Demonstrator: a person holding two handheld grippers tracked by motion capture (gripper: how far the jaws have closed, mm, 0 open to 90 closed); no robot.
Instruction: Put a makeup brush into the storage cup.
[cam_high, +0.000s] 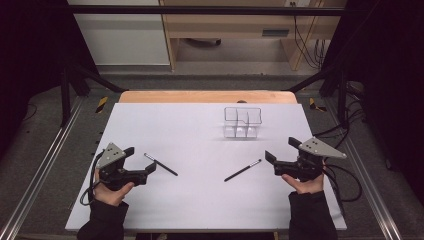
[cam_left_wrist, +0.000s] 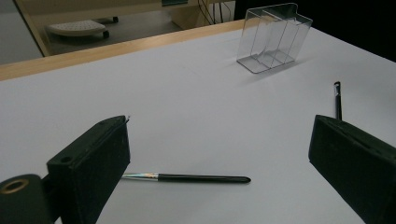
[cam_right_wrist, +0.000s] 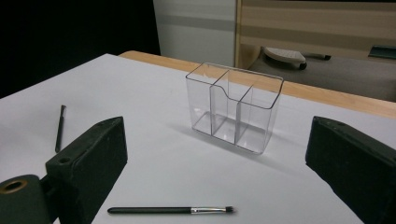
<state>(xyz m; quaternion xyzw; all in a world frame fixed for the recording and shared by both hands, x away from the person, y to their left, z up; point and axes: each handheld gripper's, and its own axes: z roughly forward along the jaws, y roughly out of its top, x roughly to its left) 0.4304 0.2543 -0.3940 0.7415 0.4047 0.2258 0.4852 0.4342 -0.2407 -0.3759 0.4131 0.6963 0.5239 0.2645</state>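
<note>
My left gripper (cam_high: 141, 162) sits low at the near-left of the desk (cam_high: 200, 200), fingers (cam_left_wrist: 88, 163) spread wide w/ nothing between them. Just ahead of it lies the left brush (cam_high: 161, 164), flat on the desk, thin black handle w/ a silver ferrule. In the left gripper view that brush (cam_left_wrist: 187, 178) lies crosswise in the gap between my fingers, a bit beyond the tips, not touched.

My right gripper (cam_high: 282, 152) is at the near-right, fingers (cam_right_wrist: 88, 163) also wide open, holding nothing. The right brush (cam_high: 243, 170) lies flat just to the inside of it, slanted, bristle end nearer the gripper. In the right gripper view it (cam_right_wrist: 170, 210) lies crosswise just past the fingertips, bristles pointing toward the right finger, apart from both.

The two brushes are well apart from each other, approx. mirrored either side of the desk's middle.

Farther off, past the right brush & toward the back edge, stands the clear organizer (cam_high: 242, 121), upright, w/ dividers making separate compartments. In the right gripper view the organizer (cam_right_wrist: 233, 107) stands between my fingers; in the left gripper view it (cam_left_wrist: 273, 37) is off to the far right. All its compartments look empty.
</note>
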